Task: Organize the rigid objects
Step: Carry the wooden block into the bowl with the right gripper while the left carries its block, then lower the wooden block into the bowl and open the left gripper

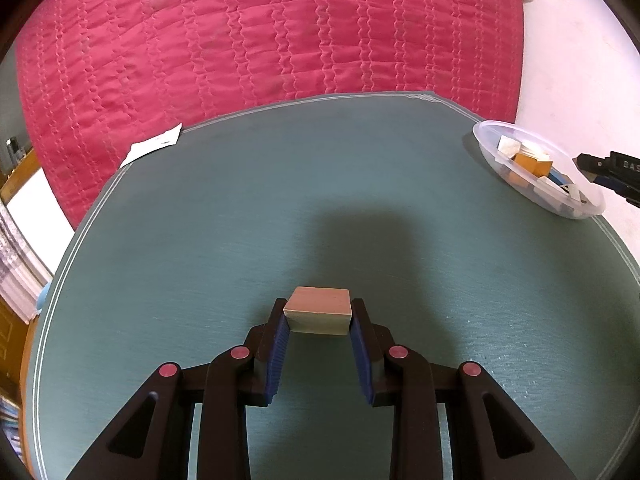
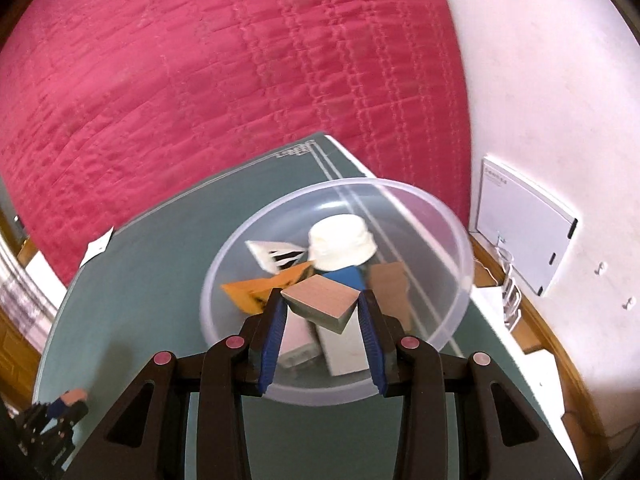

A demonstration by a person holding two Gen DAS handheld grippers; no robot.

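Note:
My left gripper is shut on a tan wooden block and holds it over the green table. My right gripper is shut on a flat wooden block, held cornerwise over a clear plastic bowl. The bowl holds several blocks: an orange wedge, a white round piece, a blue piece and pale ones. In the left wrist view the bowl sits at the table's far right corner, with the right gripper's tip beside it.
A red quilted bed lies beyond the table. A white paper slip lies at the table's far left edge. A white wall with a white box is to the right.

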